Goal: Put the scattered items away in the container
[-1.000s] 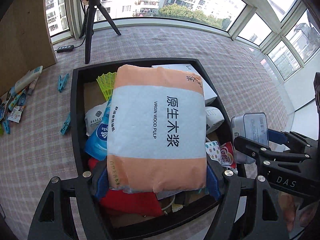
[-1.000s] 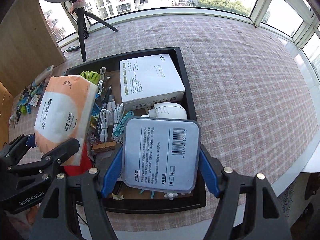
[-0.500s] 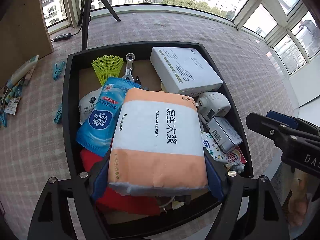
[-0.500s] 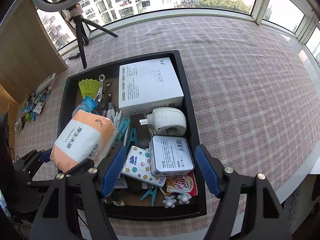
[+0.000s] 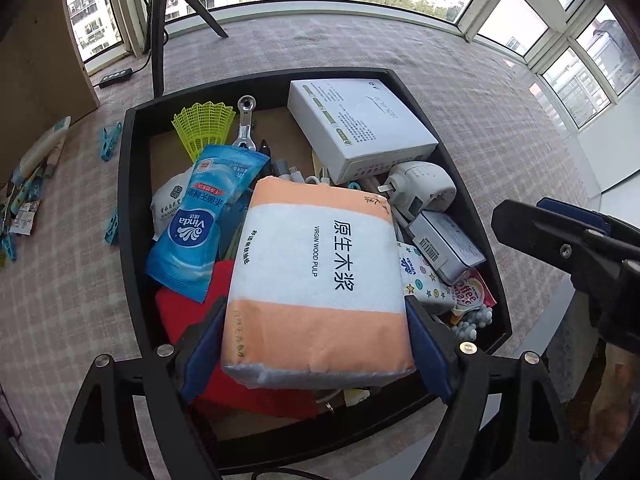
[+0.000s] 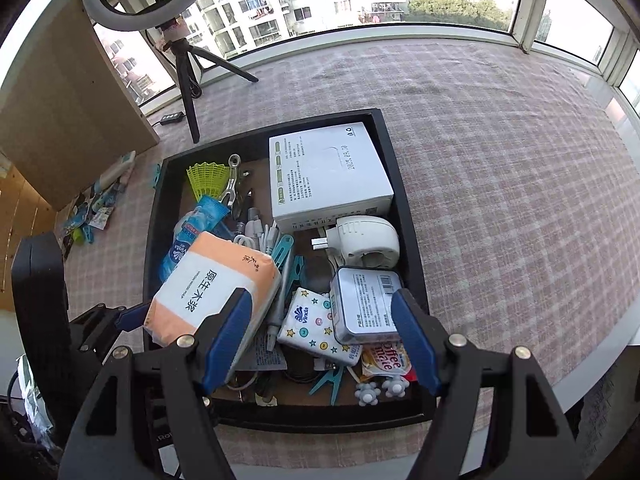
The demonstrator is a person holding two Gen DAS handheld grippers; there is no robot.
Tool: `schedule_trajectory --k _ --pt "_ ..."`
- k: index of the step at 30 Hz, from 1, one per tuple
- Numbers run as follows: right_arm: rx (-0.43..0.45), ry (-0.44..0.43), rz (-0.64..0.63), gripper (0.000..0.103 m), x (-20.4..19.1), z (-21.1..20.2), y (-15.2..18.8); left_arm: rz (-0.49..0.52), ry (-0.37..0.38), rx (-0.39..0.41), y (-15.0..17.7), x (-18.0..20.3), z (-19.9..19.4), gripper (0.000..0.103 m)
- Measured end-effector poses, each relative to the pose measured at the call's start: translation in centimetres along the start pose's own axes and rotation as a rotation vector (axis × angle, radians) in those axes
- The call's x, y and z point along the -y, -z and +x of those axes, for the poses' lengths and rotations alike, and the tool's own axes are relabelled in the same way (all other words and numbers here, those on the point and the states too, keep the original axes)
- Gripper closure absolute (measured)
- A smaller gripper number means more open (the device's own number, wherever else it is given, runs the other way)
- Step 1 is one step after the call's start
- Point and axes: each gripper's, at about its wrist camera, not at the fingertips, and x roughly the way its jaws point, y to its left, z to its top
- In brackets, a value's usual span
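Note:
A black tray [image 5: 127, 216] [image 6: 408, 216] on the checked cloth holds several items. My left gripper [image 5: 316, 352] is shut on an orange and white tissue pack [image 5: 320, 276] [image 6: 212, 284] and holds it over the tray's near left part. My right gripper [image 6: 320, 348] is open and empty above the tray's near edge. A metal tin [image 6: 366, 304] [image 5: 444, 240] lies in the tray just beyond it, beside a white plug adapter [image 6: 366, 240] and a white box [image 6: 328, 176].
Blue clothes pegs [image 5: 110, 140] and small packets [image 5: 28, 208] lie on the cloth left of the tray. A tripod [image 6: 188, 80] and a wooden board [image 6: 68, 112] stand at the back left. The table edge runs close to the tray's near and right sides.
My right gripper let go of the metal tin in the tray and drew back, open. My left gripper lowered the tissue pack toward the tray's near left part.

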Motion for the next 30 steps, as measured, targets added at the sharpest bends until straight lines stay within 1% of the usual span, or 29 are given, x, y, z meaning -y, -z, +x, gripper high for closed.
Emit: schedule_trajectory --k 2,5,6,8,9,13,16,20,24,30 --pt "-0.003 -0.006 0.008 0.032 0.2 0.0 0.2 -0.020 0.018 -0.009 -0.1 -0.2 0.2 0.020" --pt "-0.010 -0.024 0.024 0.032 0.5 0.1 0.5 -0.073 0.081 -0.029 -0.2 -1.0 0.5 0.020" --pt "-0.017 -0.034 0.029 0.032 0.5 0.1 0.7 -0.085 0.091 -0.037 -0.2 -1.3 0.5 0.020" --pt "-0.012 -0.028 0.033 0.032 0.6 0.0 1.0 -0.100 0.106 -0.029 -0.3 -1.6 -0.2 0.020" --pt "-0.007 -0.025 0.035 0.032 0.7 -0.1 1.0 -0.097 0.107 -0.010 -0.3 -1.5 -0.8 0.020" --pt "0.003 -0.035 0.069 0.032 1.5 -0.7 1.3 -0.078 0.093 0.038 -0.5 -1.3 -3.1 0.020" --pt "0.021 -0.032 0.075 0.032 1.8 -1.4 1.3 -0.070 0.068 0.072 -0.4 -1.5 -4.4 0.020" --pt "0.037 -0.038 0.075 0.032 1.6 -2.0 1.3 -0.084 0.038 0.088 -0.1 -2.5 -5.5 0.020" --pt "0.056 -0.043 0.053 0.032 0.5 -2.6 1.6 -0.080 -0.032 0.148 0.7 -4.0 -7.3 0.020" --pt "0.076 -0.090 -0.003 0.032 -2.9 -3.0 2.0 -0.144 -0.063 0.198 2.2 -7.4 -9.6 0.020"
